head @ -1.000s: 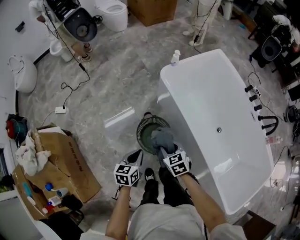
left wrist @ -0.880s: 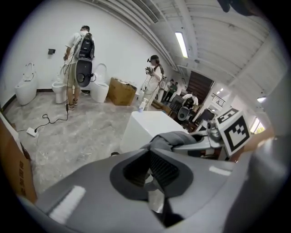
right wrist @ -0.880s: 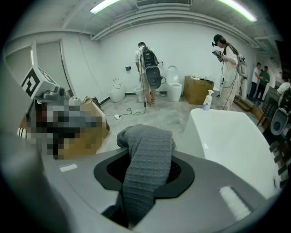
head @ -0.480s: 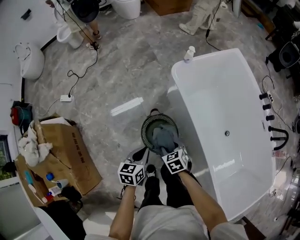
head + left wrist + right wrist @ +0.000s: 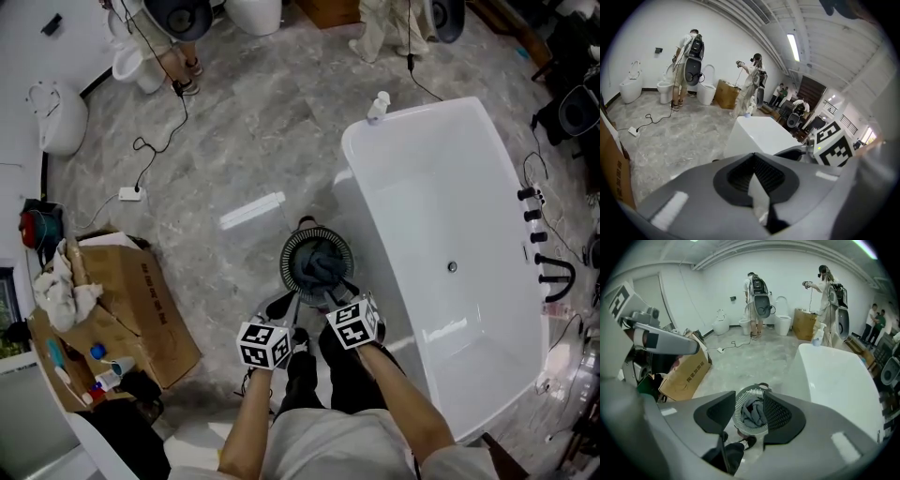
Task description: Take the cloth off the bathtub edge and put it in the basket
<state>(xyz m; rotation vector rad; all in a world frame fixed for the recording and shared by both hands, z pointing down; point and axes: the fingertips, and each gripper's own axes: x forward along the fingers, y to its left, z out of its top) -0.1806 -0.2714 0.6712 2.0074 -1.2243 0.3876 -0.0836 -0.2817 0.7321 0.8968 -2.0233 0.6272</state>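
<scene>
The dark grey cloth point(image 5: 321, 265) lies bunched inside the round slatted basket point(image 5: 286, 267), which stands on the floor against the white bathtub point(image 5: 441, 234). My right gripper point(image 5: 334, 296) hovers just over the basket's near rim. Its jaws have just been opening and nothing is pressed between them. In the right gripper view the cloth point(image 5: 753, 412) shows in the basket point(image 5: 740, 401) through the gap of the right gripper point(image 5: 749, 404). My left gripper point(image 5: 281, 306) hangs beside it to the left, apart from the basket. Its jaws meet with nothing held, as the left gripper point(image 5: 757, 187) shows in its own view.
A cardboard box point(image 5: 131, 309) with rags stands at the left. A cable with a power strip point(image 5: 129, 194) lies on the marble floor. A bottle point(image 5: 379, 105) sits on the tub's far corner and black taps point(image 5: 539, 244) on its right side. People stand by the toilets at the back.
The cloth hung from my right gripper above the basket; now it lies inside, free of the jaws. Both grippers drew slightly back toward me.
</scene>
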